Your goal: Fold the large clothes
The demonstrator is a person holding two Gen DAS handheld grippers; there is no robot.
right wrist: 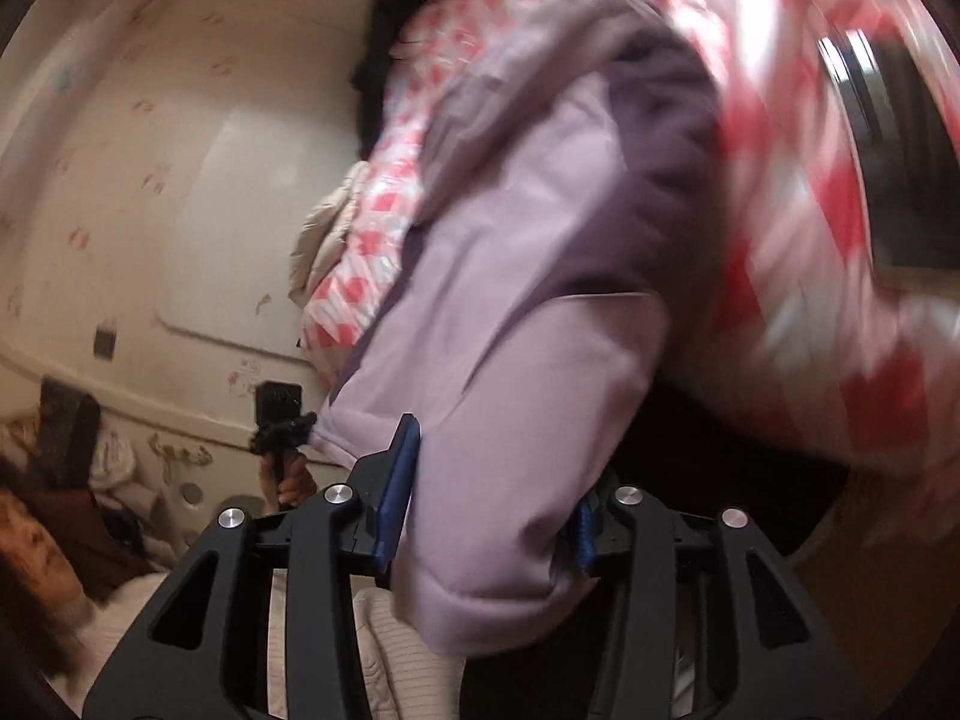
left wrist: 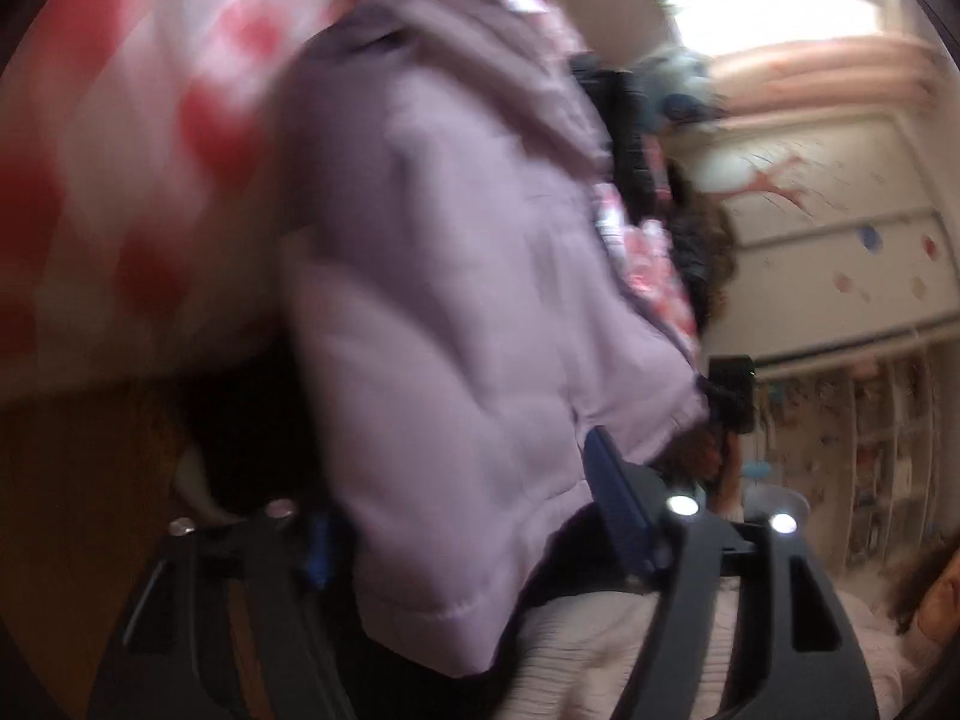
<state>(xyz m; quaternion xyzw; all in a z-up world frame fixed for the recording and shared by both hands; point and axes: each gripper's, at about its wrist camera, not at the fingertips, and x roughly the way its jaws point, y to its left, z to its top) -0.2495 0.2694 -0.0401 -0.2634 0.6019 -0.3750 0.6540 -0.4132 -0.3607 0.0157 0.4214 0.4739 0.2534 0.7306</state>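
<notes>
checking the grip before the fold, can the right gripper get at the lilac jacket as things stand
Probably yes: the lilac jacket already hangs between the fingers of the right gripper, with nothing else in the way. The motion blur hides whether the pads are actually pressing on it.

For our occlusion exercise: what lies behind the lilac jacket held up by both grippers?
Behind the lilac jacket a red-and-white checked fabric shows at its edges. What the jacket covers of it cannot be seen.

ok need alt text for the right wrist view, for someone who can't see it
A lilac padded jacket hangs bunched between the blue pads of the right gripper, which is closed on a fold of it. Behind it is a blurred red-and-white checked cloth; at left, a cream wall and the other handheld gripper.
</notes>
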